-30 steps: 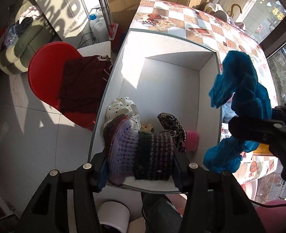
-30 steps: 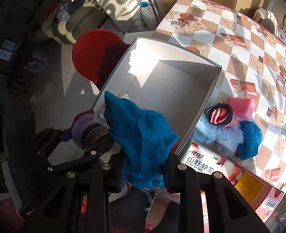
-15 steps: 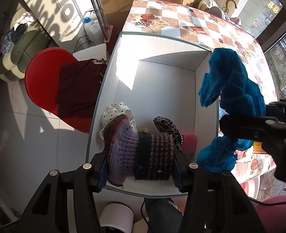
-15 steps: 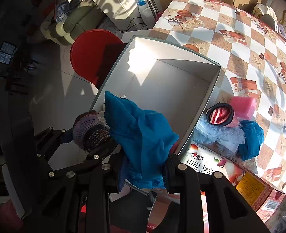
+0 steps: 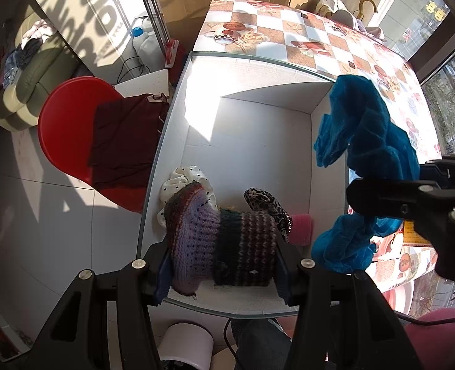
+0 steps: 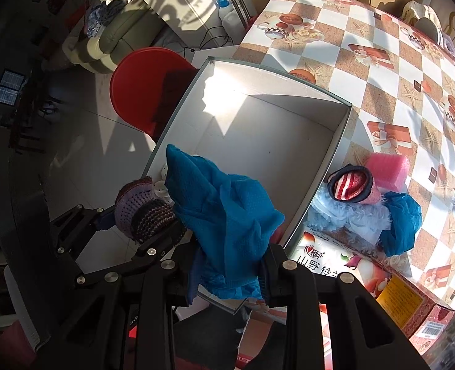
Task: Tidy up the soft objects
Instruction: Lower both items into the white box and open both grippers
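My left gripper [image 5: 224, 265] is shut on a purple and dark striped knitted hat [image 5: 221, 243], held over the near end of the white box [image 5: 258, 141]. My right gripper [image 6: 230, 265] is shut on a blue knitted cloth [image 6: 224, 215], held above the box's near right corner; the cloth also shows in the left wrist view [image 5: 366, 141]. In the box lie a white dotted cloth [image 5: 184, 178], a leopard-print piece [image 5: 264, 203] and a pink sponge [image 5: 301, 228]. The knitted hat shows in the right wrist view [image 6: 141, 212].
On the checkered table [image 6: 381, 61], right of the box, lie a red striped sock [image 6: 350, 185], a pink sponge [image 6: 387, 169], a light blue fluffy cloth [image 6: 350, 219] and a blue cloth [image 6: 403, 222]. A printed carton [image 6: 366, 274] stands near. A red chair [image 5: 67, 129] stands left.
Both grippers have risen slightly and drawn back from the box, each still holding its item. The box contents have not moved.
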Tool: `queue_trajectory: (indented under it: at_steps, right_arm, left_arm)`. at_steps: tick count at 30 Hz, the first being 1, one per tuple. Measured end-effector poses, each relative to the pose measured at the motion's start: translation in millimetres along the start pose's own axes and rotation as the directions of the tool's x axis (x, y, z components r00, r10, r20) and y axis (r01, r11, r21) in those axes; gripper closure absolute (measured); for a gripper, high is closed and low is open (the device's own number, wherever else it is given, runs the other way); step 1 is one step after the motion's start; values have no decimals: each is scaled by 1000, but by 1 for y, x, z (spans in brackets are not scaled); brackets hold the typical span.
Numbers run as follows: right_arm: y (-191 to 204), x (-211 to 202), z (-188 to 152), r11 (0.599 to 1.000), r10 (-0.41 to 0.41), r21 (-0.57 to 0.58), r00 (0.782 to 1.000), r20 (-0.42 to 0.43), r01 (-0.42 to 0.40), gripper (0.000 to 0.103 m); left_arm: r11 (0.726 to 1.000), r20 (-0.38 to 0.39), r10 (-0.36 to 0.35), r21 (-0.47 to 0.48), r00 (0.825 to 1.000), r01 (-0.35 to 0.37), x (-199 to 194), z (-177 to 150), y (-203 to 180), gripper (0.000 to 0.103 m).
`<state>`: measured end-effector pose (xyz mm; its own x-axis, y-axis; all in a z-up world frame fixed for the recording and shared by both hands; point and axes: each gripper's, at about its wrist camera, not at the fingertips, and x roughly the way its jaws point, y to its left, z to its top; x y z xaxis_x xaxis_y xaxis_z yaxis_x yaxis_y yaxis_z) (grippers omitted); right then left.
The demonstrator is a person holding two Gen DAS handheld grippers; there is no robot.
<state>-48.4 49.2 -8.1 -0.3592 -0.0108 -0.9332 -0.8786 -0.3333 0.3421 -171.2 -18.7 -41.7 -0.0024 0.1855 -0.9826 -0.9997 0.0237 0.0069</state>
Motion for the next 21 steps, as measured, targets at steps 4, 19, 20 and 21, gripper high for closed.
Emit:
queue_trajectory:
  at_steps: [4,19,20,21]
  right_arm:
    - [-2,0,2,1000,3,9,1000,6,-3,71]
    - [-1,-4,5,1000,14,-5,1000,26,-14,70]
    - [-2,-4,6,1000,15,-4,1000,22,-15,61]
    - [-2,-3,6,1000,16,-4,1000,20,-16,52]
  left_arm:
    - [1000,-1,0,2,1000,0,0,1,-1,46]
    - [1000,15,-8,28,1000,7,-1,8,-9,38]
    - [999,16,-4,35,1000,4,-1,9,-11,36]
    - [999,16,-2,41,1000,1,-1,10,-12,30]
